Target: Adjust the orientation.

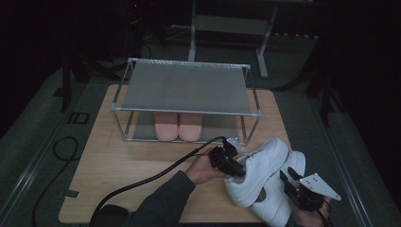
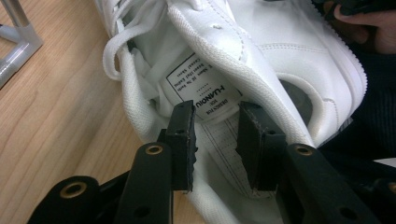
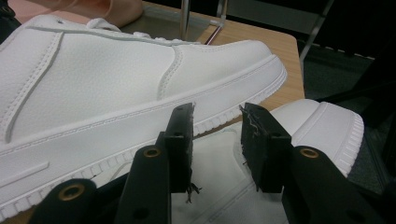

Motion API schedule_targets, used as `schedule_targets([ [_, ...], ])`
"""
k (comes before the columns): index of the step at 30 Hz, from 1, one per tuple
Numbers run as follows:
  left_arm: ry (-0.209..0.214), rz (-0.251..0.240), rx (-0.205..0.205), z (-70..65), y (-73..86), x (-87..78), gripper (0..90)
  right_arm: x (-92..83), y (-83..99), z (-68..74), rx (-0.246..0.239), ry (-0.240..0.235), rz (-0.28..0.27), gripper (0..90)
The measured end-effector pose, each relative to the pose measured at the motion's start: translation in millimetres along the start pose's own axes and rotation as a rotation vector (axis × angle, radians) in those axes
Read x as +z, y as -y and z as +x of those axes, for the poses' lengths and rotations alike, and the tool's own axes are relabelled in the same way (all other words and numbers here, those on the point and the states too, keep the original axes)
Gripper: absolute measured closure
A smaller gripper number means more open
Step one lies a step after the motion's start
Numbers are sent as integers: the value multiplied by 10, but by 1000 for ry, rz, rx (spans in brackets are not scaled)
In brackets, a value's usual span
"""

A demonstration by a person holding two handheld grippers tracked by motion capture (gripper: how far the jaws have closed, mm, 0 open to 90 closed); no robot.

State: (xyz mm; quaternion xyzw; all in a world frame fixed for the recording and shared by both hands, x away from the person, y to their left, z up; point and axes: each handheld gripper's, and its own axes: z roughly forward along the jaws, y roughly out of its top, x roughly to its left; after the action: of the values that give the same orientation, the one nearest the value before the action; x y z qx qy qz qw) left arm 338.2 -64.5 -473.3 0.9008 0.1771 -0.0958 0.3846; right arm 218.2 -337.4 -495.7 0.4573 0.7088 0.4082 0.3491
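Two white sneakers sit at the four o'clock corner of the tabletop (image 1: 118, 156). The upper sneaker (image 1: 257, 170) leans tilted across the lower sneaker (image 1: 279, 201), toe pointing toward one o'clock and resting on its partner. The left gripper (image 1: 235, 171) reaches into the upper sneaker's collar from nine o'clock; in the left gripper view its jaws are spread, the padded collar edge (image 2: 275, 119) near the right-hand one and the printed tongue label (image 2: 203, 86) just beyond them, nothing pinched. The right gripper (image 1: 289, 182) sits at five o'clock over the lower sneaker, jaws spread above its white upper without squeezing it. At twelve o'clock stands a metal shoe rack (image 1: 187, 85), with a pair of pink slippers (image 1: 178, 126) on its bottom shelf.
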Motion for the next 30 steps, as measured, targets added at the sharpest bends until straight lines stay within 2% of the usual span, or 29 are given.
schedule_targets([
  [6,10,1,12,-9,-6,-25,617,-1,1,0,0,0,0,636],
  [13,16,6,18,-15,3,-38,608,-2,2,-1,-1,0,0,636],
  [18,36,-2,29,-23,6,-44,607,-2,2,0,-1,1,0,636],
  [23,74,-13,22,-7,10,-58,598,3,3,5,-3,0,0,636],
  [25,108,-32,6,-11,11,-59,582,3,3,4,-3,0,-1,636],
  [29,115,-30,11,-15,-9,-40,574,4,2,9,-4,2,1,636],
  [30,117,-36,0,-10,-12,-40,573,4,3,7,-4,1,0,636],
])
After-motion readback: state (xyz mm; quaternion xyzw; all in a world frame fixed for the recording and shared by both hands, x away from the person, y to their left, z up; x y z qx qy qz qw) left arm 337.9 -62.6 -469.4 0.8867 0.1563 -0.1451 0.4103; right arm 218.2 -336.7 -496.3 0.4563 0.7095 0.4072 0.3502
